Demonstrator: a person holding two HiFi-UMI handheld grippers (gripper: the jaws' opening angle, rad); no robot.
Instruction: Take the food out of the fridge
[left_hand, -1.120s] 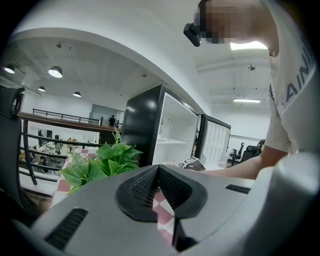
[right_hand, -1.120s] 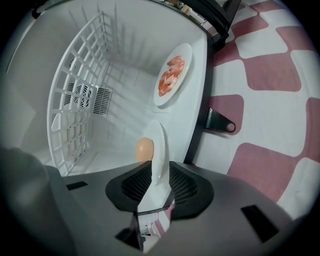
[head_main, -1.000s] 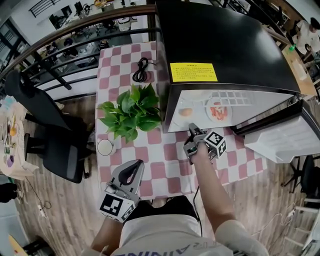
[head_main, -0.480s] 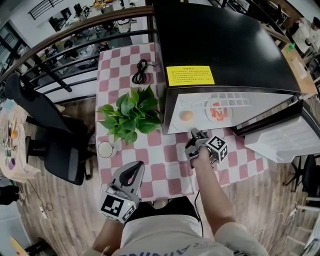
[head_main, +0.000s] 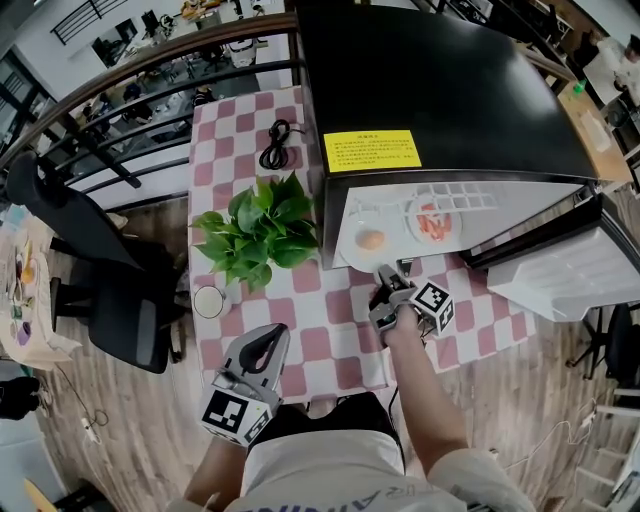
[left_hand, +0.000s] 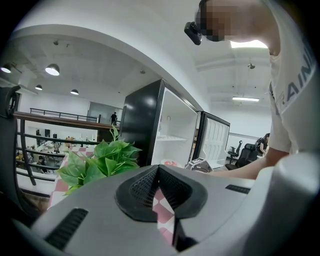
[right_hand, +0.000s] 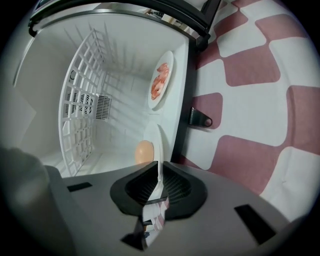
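Fridge interior: right hand-held gripper just clamped plate.

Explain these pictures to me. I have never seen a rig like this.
A person holds a two-jaw gripper in each hand. The head view looks down from a camera on the person's head; each gripper view looks along that gripper's jaws. On the checked table stand an open fridge, a plant, a cup and a cable. Inside the fridge are a near plate with round orange food and a far plate with pink food. The right gripper has just closed its jaws on the near plate's rim. The left gripper is shut and empty.
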